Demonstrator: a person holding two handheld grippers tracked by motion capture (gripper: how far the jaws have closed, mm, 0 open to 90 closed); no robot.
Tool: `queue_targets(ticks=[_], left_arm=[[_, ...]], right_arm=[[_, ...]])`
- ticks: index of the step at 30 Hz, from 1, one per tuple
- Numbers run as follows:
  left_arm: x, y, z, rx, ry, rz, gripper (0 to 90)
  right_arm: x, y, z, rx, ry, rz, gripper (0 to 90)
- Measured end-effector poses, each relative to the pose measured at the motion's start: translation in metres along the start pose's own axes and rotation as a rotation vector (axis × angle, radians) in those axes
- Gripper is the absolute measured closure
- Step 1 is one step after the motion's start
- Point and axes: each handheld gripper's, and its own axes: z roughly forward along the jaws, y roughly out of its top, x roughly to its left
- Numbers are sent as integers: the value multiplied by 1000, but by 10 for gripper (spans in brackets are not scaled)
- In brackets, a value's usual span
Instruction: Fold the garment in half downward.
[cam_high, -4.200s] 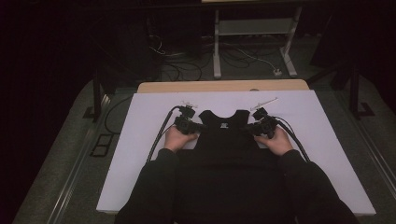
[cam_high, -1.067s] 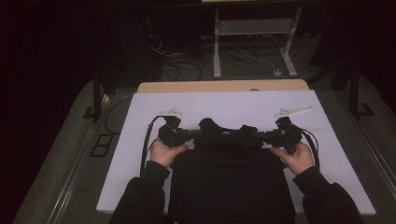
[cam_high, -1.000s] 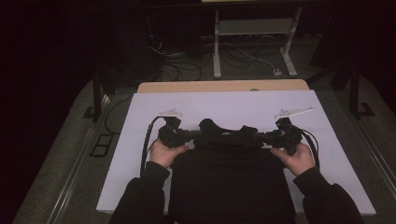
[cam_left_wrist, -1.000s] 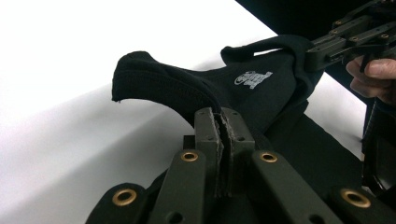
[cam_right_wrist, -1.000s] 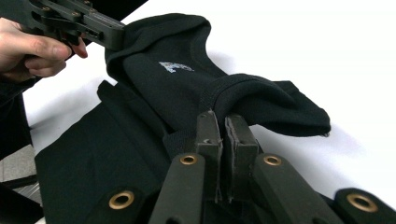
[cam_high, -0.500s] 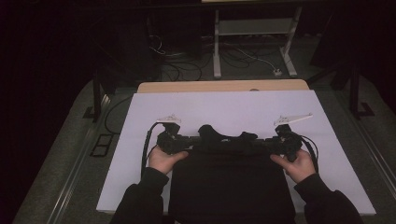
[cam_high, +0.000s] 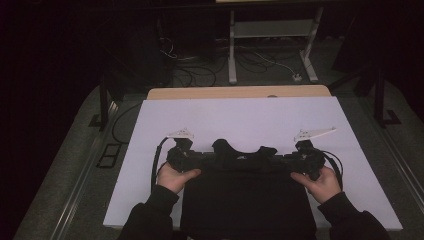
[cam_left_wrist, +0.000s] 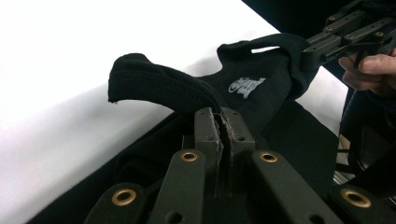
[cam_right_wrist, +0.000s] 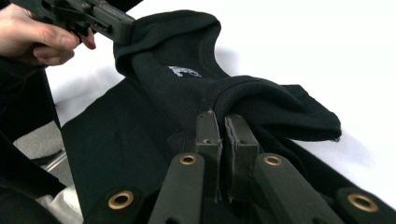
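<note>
Black shirt (cam_high: 247, 200) lies on white table (cam_high: 240, 120), lower part flat toward person, body hanging off near edge. Left gripper (cam_high: 192, 159) clamped tight on left shoulder of shirt, jaws pressed together with cloth between them. Right gripper (cam_high: 290, 161) clamped same way on right shoulder. Shoulders lifted off table, collar stretched between grippers. Small white print (cam_left_wrist: 246, 85) shows inside neck. Left hand (cam_high: 175, 177) and right hand (cam_high: 322, 182) grip handles, dark sleeves (cam_high: 150, 215) come in from below.
</note>
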Motion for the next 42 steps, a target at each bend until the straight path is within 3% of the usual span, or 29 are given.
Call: queue_targets(ticks=[23,42], left_arm=[[-20,-24,4,112,-38,29,851],[-26,-39,12,203,-78,64,848]], right_arm=[[13,-27,4,93,27,-13,836],[15,-47,8,176,59,22,830]])
